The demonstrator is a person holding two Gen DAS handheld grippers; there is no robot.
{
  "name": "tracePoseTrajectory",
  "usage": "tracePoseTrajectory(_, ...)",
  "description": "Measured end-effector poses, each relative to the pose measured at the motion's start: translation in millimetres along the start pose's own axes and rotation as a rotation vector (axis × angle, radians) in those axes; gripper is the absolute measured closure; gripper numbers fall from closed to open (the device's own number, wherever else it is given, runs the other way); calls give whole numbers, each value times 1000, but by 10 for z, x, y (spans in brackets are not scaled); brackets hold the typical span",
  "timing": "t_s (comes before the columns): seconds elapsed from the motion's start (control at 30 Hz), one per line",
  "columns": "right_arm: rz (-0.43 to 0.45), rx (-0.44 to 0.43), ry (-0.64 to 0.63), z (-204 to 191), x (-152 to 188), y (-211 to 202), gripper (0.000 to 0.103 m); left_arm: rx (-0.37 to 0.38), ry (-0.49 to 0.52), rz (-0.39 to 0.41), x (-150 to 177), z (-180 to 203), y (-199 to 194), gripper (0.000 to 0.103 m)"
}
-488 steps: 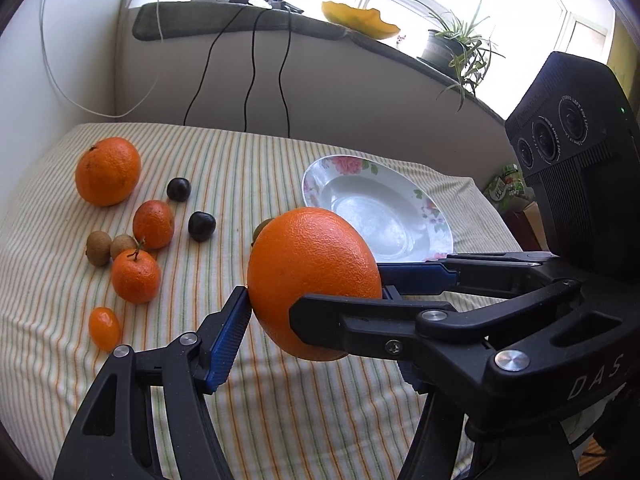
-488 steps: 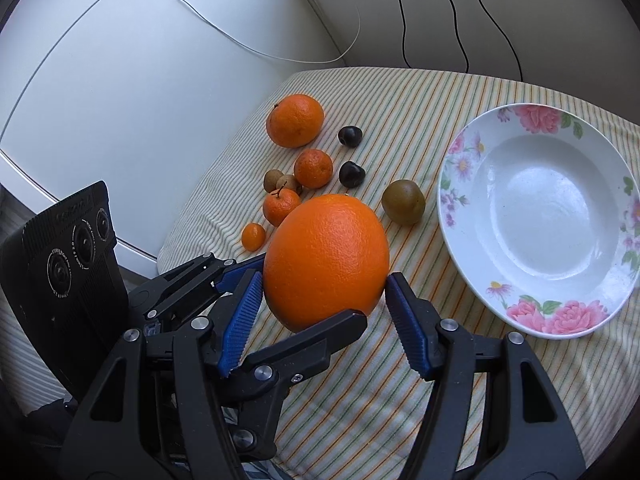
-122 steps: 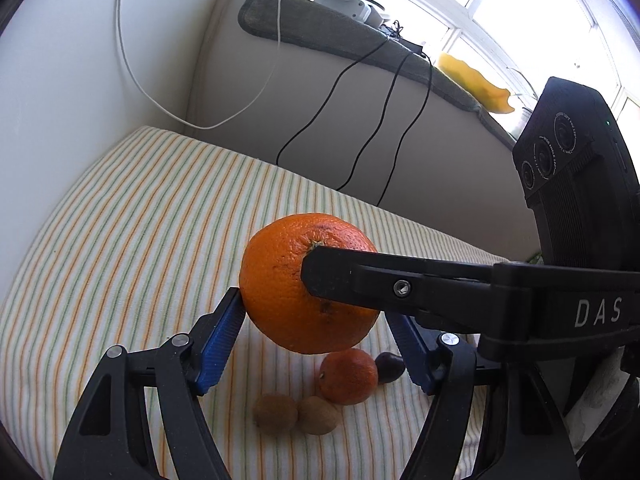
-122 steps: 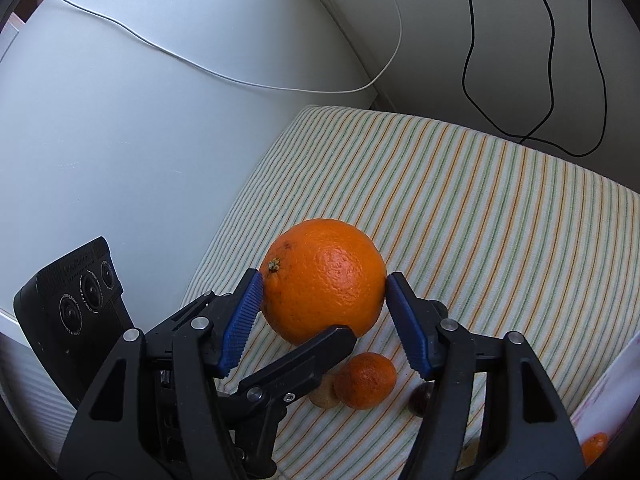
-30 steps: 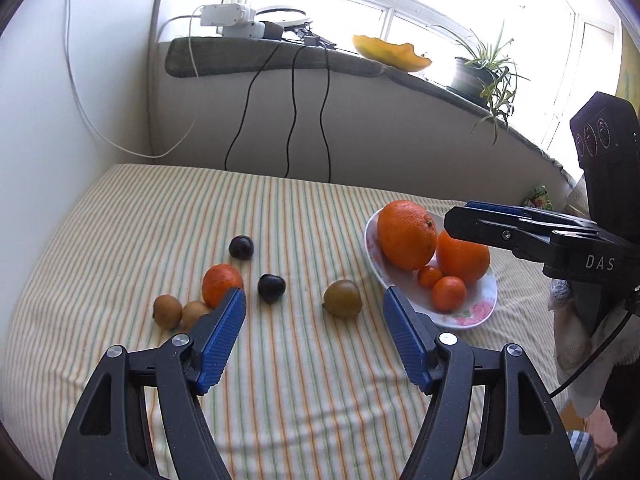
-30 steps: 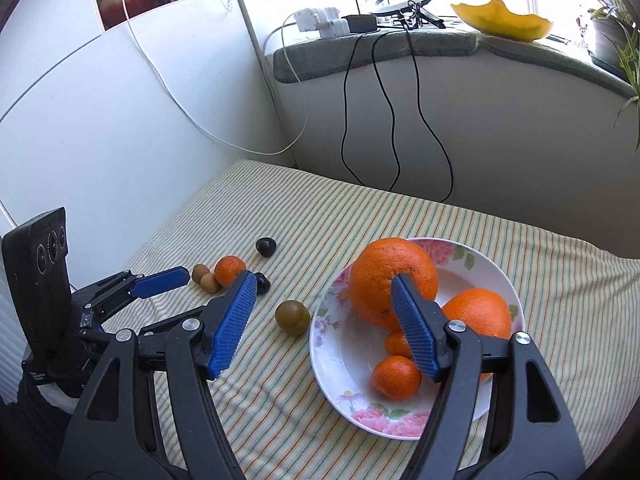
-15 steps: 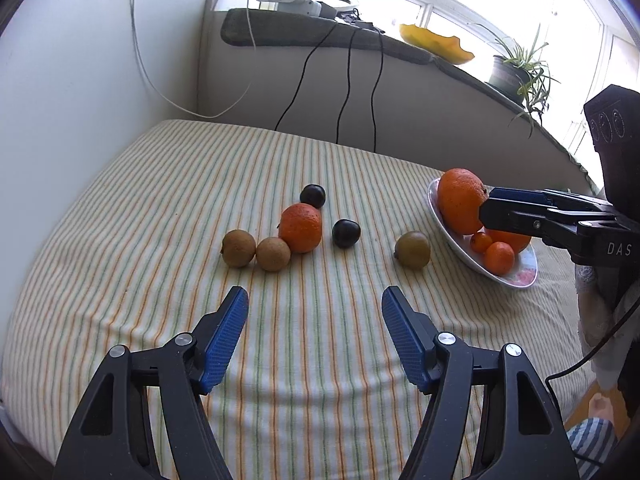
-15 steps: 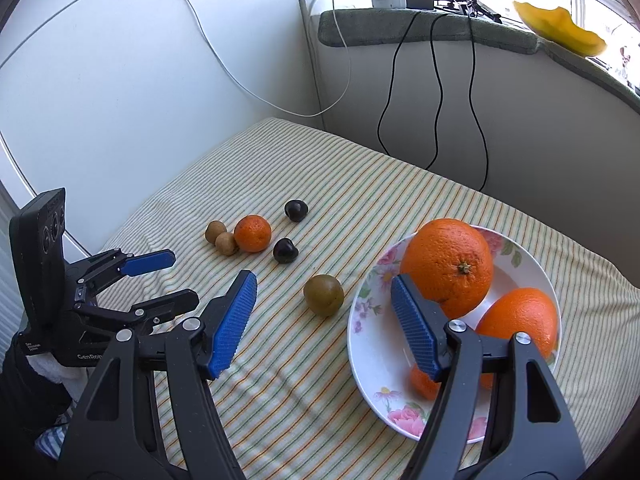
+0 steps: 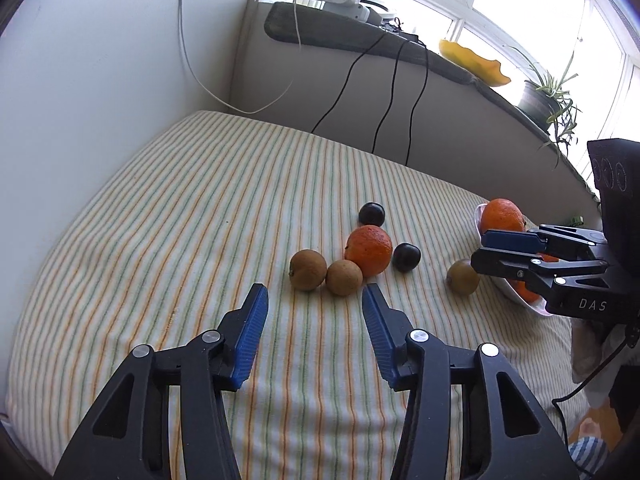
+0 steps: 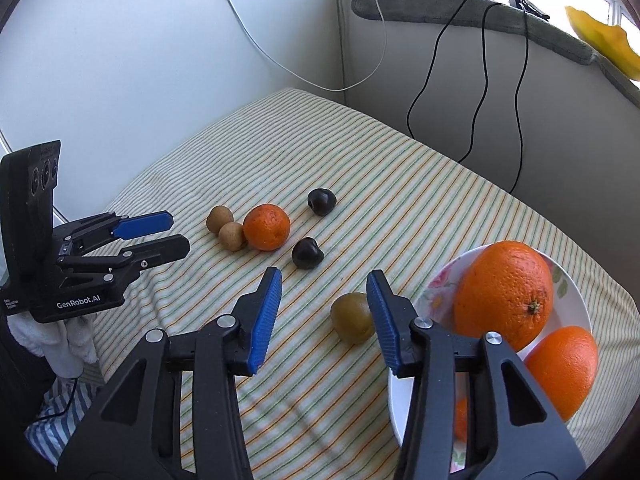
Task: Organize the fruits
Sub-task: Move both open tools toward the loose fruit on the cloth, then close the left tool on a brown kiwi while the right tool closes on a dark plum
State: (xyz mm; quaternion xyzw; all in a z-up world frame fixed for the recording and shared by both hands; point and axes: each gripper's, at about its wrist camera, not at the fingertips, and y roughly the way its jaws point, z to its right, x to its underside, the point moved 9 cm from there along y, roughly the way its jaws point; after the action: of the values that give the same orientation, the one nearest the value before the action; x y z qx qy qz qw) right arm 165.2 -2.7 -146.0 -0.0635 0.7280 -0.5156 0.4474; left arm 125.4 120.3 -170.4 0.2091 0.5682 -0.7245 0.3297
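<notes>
Striped tablecloth under loose fruit, white corner walls, windowsill behind, both tools spread, gripping nothing.

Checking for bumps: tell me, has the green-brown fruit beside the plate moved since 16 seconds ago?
No. The green-brown fruit lies just left of the plate, right of the dark plums.

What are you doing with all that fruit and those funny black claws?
A person is sorting fruit onto a flowered plate with two hand-held grippers. Both the left gripper and the right gripper have open jaws and hold nothing. Two big oranges sit on the plate. On the striped cloth lie a small orange, two brown fruits, two dark plums and a greenish fruit.
</notes>
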Motion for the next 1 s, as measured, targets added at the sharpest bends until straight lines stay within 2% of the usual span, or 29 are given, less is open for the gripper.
tracePoseTrajectory(0.3,-54,28,-57,-90,-33,299,64,-45,37,-50,3,-167,174,67)
tracePoseTrajectory(0.8,-92,35,-87,-92,-114,573,65,-20,111,-83,-82,-48,357,71)
tracePoseTrajectory(1.0,-110,17,-98,-121,-121,672,65,24,84,-97,-128,-53,414,71)
